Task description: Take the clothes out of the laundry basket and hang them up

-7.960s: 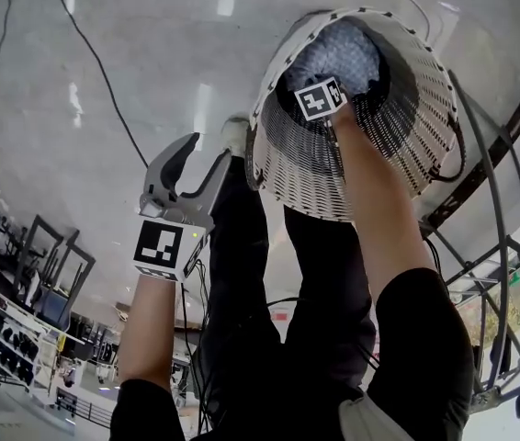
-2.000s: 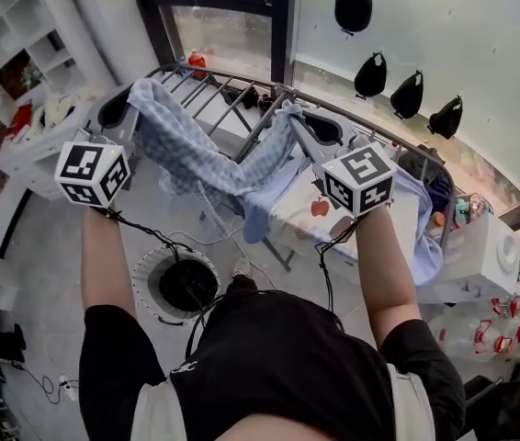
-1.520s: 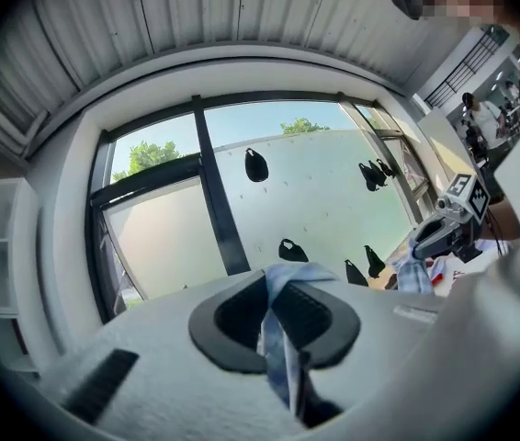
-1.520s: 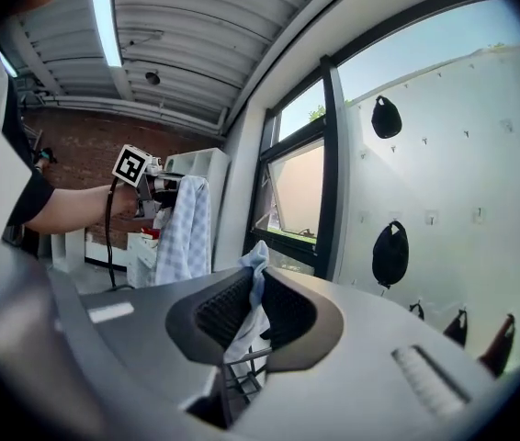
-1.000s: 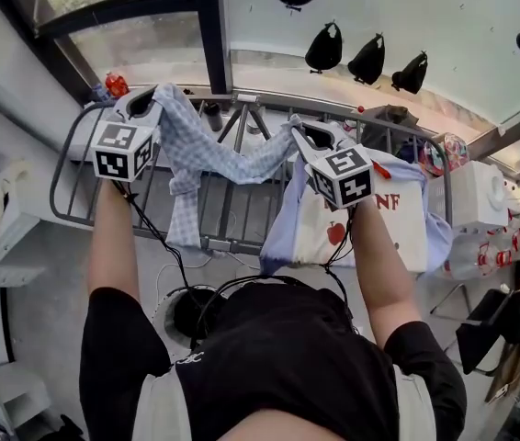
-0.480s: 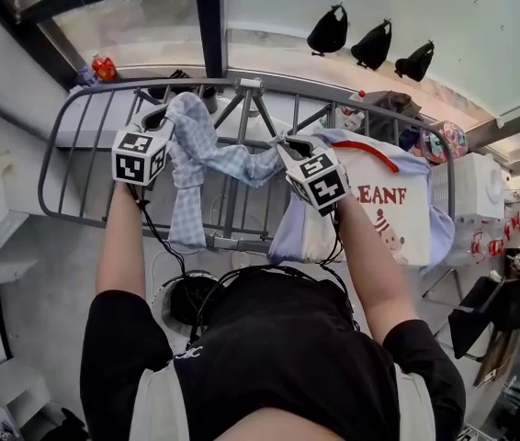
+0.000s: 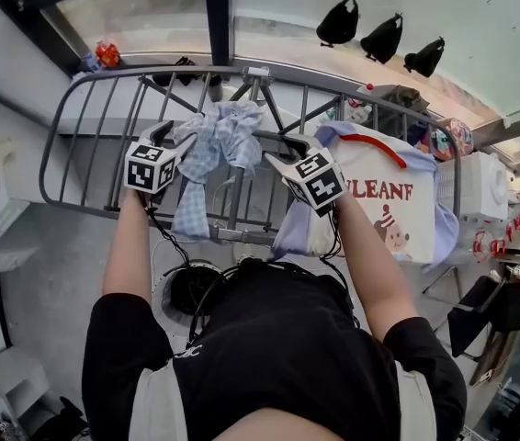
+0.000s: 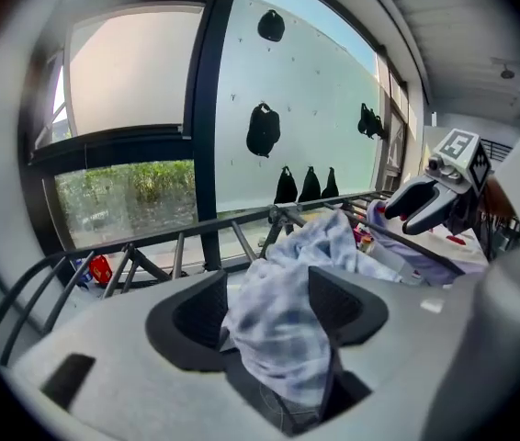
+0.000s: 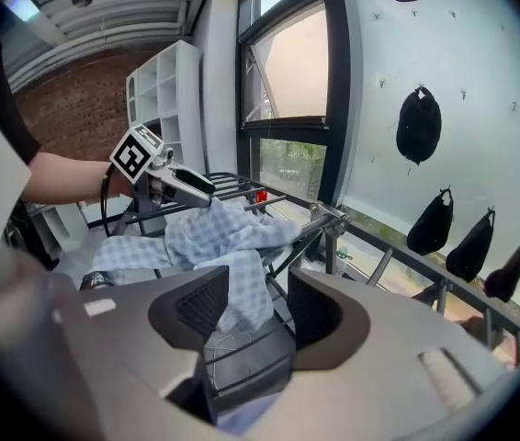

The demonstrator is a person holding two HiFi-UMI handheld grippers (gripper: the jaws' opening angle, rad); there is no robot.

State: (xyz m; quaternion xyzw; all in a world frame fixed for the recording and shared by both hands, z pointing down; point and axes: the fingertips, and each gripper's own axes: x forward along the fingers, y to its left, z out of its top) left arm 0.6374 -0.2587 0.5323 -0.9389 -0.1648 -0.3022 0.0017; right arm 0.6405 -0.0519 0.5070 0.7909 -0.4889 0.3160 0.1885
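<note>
A blue checked garment [image 7: 212,145] lies bunched over the bars of the grey drying rack [image 7: 85,108]. My left gripper [image 7: 170,141] is at its left end and my right gripper [image 7: 283,157] at its right end. Both sets of jaws have just been opening. In the left gripper view the cloth [image 8: 283,338] hangs loosely between the spread pads of the left gripper [image 8: 274,290]. The right gripper view shows cloth [image 9: 214,237] lying slack between the parted pads of the right gripper [image 9: 260,292]. The laundry basket [image 7: 175,312] stands on the floor below the rack.
A white T-shirt with red print [image 7: 384,205] hangs on the rack just right of my right arm. Black caps [image 7: 338,23] hang on the wall behind. A window frame post [image 7: 219,16] rises beyond the rack. Cables run from both grippers to the person's body.
The garment, stretched between the two shut grippers before, now sits crumpled on the bars. Both grippers came down to the rack and their jaws opened.
</note>
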